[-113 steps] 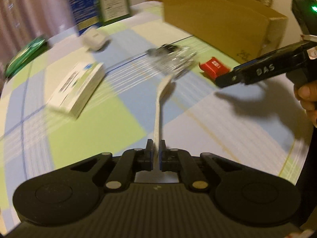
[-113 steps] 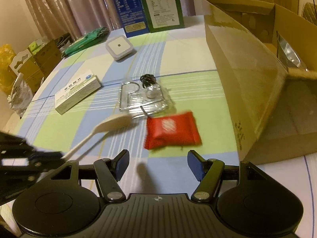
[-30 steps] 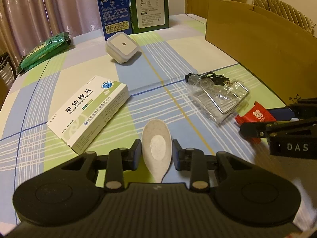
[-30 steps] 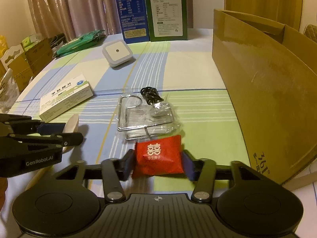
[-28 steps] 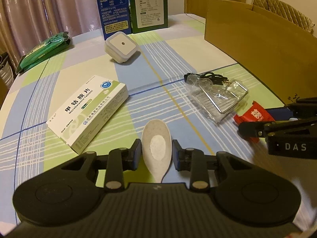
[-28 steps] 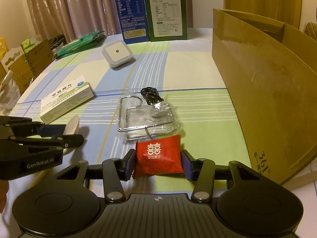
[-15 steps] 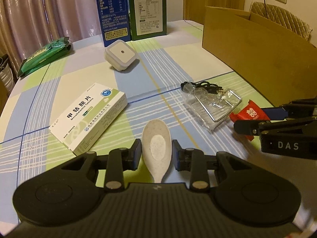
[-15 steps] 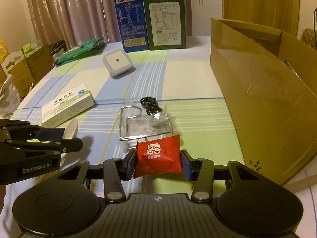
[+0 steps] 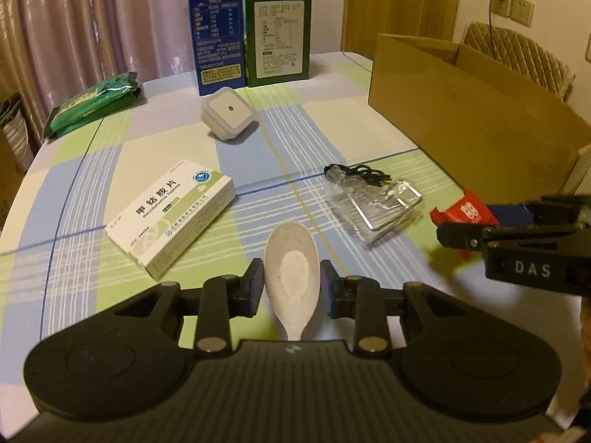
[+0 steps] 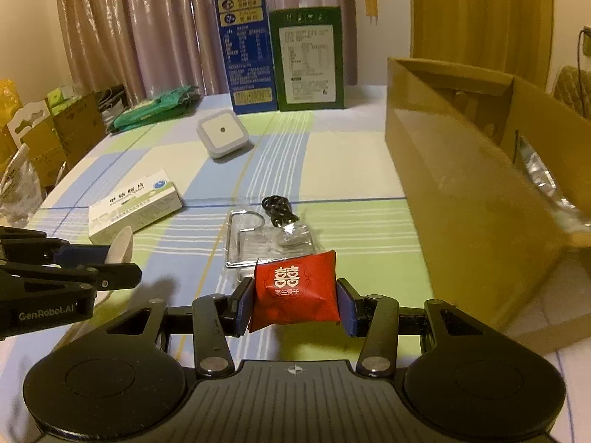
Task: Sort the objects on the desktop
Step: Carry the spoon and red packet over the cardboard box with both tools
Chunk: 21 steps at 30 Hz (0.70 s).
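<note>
My left gripper (image 9: 291, 284) is shut on a pale speckled spoon (image 9: 291, 262), bowl pointing forward, lifted above the checked tablecloth. In the right wrist view that spoon (image 10: 120, 245) shows between the left gripper's (image 10: 122, 258) black fingers at the left edge. My right gripper (image 10: 295, 299) is shut on a red snack packet (image 10: 295, 288) with white characters, held off the table. From the left wrist view the packet (image 9: 461, 214) sits in the right gripper (image 9: 461, 217) at the right edge.
An open cardboard box (image 10: 480, 192) stands on the right. On the cloth lie a white medicine box (image 9: 171, 214), a clear plastic bag with a wire rack and black cable (image 9: 373, 199), a white square night light (image 9: 229, 116) and a green pack (image 9: 92, 105). Two tall cartons (image 9: 251, 29) stand at the back.
Both grippers have risen a little with the spoon and the red packet held. The table objects sit lower and farther in both views. Nothing was let go.
</note>
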Tool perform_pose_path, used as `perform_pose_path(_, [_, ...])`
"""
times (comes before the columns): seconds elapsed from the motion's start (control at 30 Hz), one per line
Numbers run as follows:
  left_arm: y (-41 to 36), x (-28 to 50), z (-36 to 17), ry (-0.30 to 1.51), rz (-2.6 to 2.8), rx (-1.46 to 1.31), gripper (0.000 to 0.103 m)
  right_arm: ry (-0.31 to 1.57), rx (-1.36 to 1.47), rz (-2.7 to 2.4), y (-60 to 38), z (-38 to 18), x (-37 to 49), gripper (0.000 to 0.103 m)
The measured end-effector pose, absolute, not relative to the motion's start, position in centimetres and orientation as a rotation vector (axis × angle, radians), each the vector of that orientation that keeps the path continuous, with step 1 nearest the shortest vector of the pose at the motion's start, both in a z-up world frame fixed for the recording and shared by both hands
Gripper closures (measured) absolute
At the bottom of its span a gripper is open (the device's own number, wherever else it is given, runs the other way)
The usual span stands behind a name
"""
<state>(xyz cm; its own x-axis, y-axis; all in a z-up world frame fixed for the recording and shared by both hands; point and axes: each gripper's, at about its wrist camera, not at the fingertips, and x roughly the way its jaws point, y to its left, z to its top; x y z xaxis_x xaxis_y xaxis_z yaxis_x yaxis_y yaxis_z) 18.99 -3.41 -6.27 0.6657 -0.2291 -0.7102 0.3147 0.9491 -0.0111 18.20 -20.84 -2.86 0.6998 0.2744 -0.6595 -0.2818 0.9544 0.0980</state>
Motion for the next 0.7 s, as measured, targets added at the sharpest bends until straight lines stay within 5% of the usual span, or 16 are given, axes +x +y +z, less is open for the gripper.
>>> perform_pose_path(0.7, [-10.2,12.3,3.3,0.685,-0.356,0.078,0.076,0.602,0.095,0.245,-26.8,7.2,12.2,0.059])
